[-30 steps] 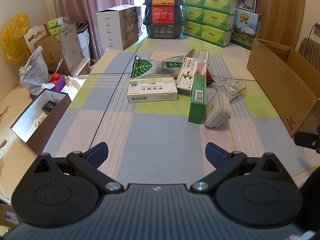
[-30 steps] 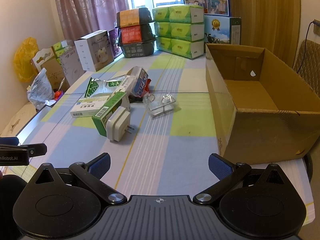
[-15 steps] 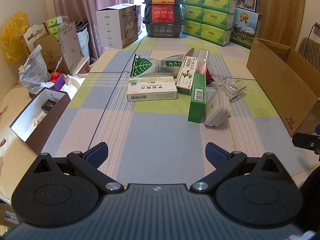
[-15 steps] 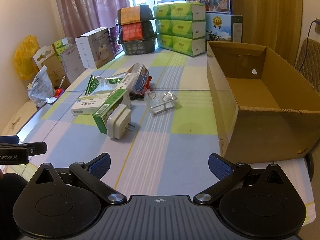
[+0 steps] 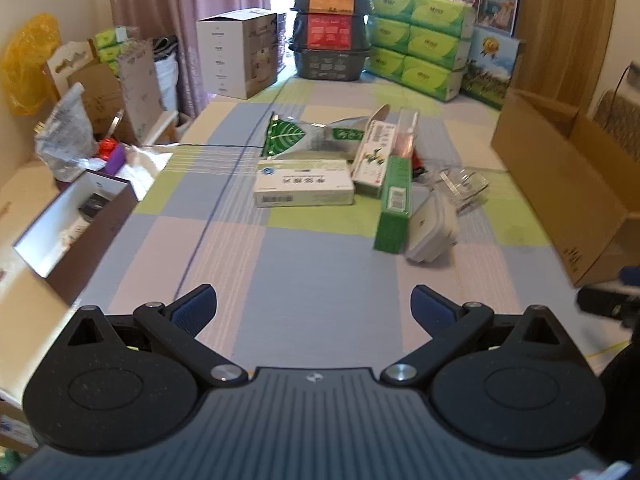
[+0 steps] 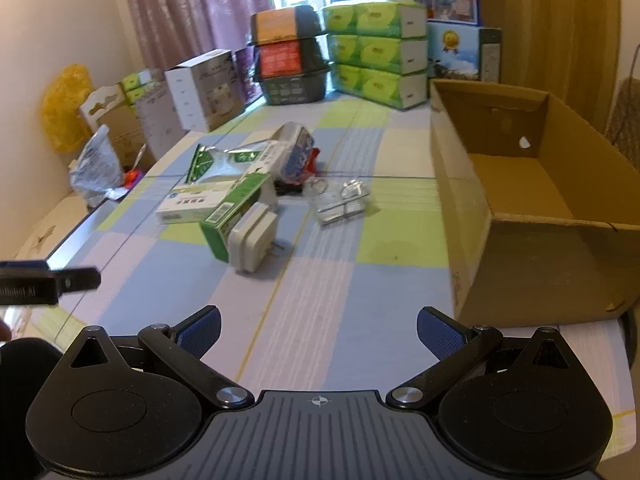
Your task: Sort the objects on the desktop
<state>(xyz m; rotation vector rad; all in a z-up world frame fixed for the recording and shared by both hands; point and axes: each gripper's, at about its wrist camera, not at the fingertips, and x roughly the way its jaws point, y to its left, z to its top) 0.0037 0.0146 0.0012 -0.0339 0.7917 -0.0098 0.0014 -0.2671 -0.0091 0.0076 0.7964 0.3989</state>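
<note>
Hovering over checked table (image 5: 304,280), both hand-held grippers spread apart and empty, left hand-held gripper (image 5: 314,306), right hand-held gripper (image 6: 319,326)

Far end of checked tabletop (image 5: 304,280): stacked green tissue packs (image 5: 416,46), dark baskets (image 5: 330,38) with orange and red labels just left of them, white carton (image 5: 236,52) further left. Blue milk box (image 6: 460,54) right of tissue packs. Purple curtain (image 5: 180,8) behind. Yellow bag (image 5: 26,64) at left wall. Open brown-sided box (image 5: 76,224) off tabletop's left edge.
</note>
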